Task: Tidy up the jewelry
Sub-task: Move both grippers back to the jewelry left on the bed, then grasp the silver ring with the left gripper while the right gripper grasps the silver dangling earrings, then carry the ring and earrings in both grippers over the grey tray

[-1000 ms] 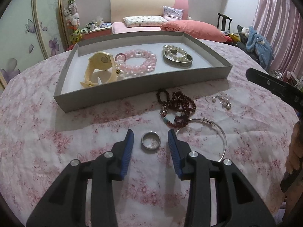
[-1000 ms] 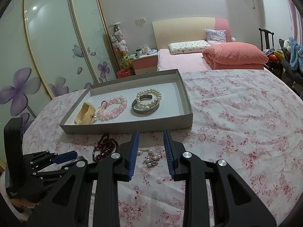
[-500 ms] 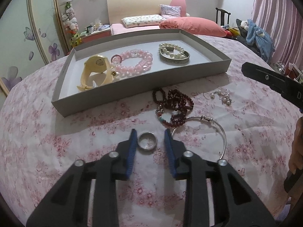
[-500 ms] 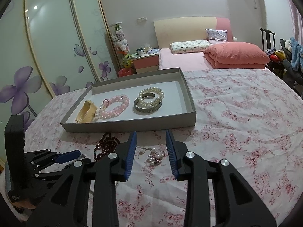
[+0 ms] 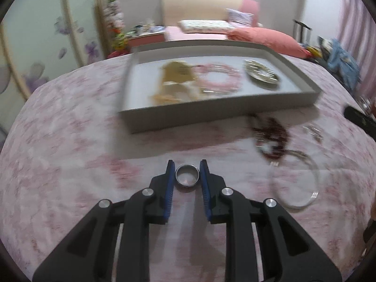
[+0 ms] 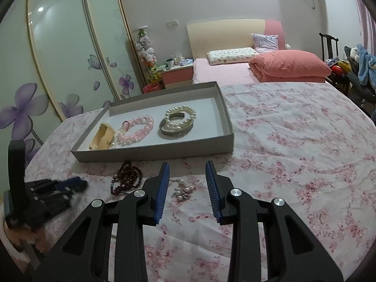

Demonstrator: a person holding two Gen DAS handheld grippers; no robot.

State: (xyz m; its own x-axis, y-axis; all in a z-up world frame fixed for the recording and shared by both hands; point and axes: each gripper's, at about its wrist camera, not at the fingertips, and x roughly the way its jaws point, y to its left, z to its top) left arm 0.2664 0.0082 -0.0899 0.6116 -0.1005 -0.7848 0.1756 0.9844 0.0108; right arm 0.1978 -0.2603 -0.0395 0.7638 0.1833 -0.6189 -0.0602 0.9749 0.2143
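My left gripper (image 5: 187,172) is shut on a silver ring (image 5: 187,178), held between its blue pads above the floral cloth. The grey tray (image 5: 211,112) lies ahead and holds a yellow watch (image 5: 176,75), a pink bead bracelet (image 5: 221,77) and a pearl bracelet on a metal bangle (image 5: 262,75). Dark red beads (image 5: 270,136), a thin silver bangle (image 5: 296,181) and pearl earrings (image 5: 313,131) lie on the cloth to the right. My right gripper (image 6: 187,181) is open over the pearl earrings (image 6: 183,189), with the dark red beads (image 6: 127,179) to its left. The left gripper (image 6: 56,185) shows at far left.
The tray (image 6: 152,151) lies at the middle of a round table with a pink floral cloth (image 6: 293,152). Behind are a bed, a wardrobe with flower doors and a chair with clothes.
My left gripper has closed on the silver ring and swung left with it; the view is blurred by motion. My right gripper has opened slightly wider and stayed over the earrings.
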